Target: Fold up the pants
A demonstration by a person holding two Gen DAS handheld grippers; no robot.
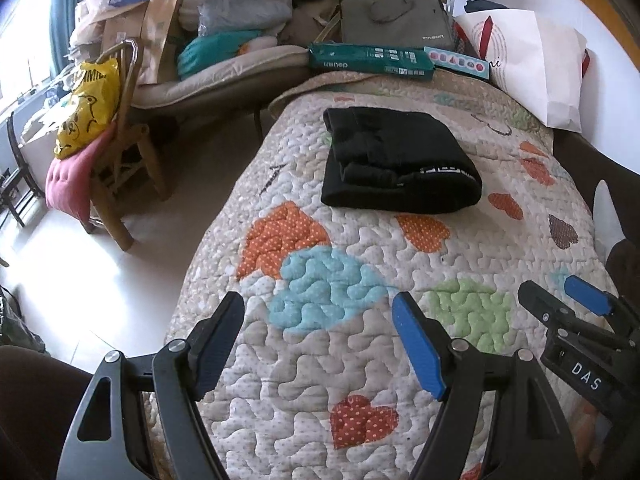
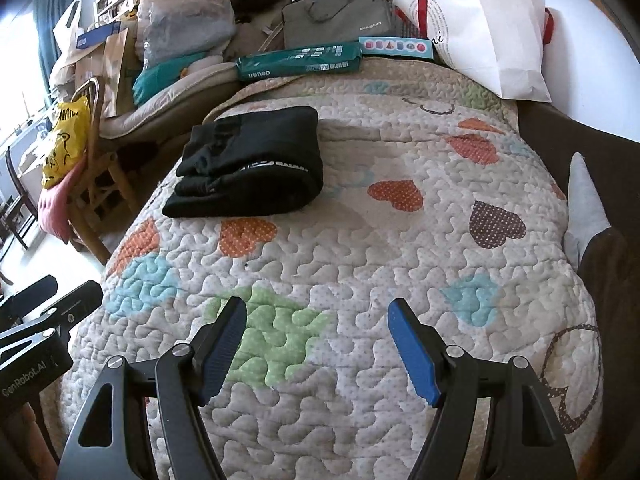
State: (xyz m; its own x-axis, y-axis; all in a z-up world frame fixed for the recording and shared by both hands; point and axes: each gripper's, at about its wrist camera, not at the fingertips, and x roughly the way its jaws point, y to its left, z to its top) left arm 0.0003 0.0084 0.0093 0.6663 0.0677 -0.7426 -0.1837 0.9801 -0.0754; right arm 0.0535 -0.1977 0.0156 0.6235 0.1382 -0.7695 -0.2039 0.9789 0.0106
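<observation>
The black pants (image 1: 396,164) lie folded into a compact bundle on the quilted bedspread (image 1: 360,280), toward the far end of the bed; in the right wrist view the pants (image 2: 252,168) sit at the far left. My left gripper (image 1: 320,308) hovers open over the near part of the quilt, well short of the pants, with nothing between its fingers. My right gripper (image 2: 318,312) is also open and empty, hanging above the quilt (image 2: 380,240). In the left wrist view the right gripper (image 1: 568,292) shows at the right edge; the left gripper (image 2: 52,288) shows at the left edge of the right wrist view.
Green boxes (image 1: 372,60) and a grey bag (image 1: 396,24) line the far end of the bed. A white paper bag (image 1: 536,68) leans at the far right. A wooden chair (image 1: 120,152) with a yellow bag (image 1: 88,108) stands on the floor left of the bed.
</observation>
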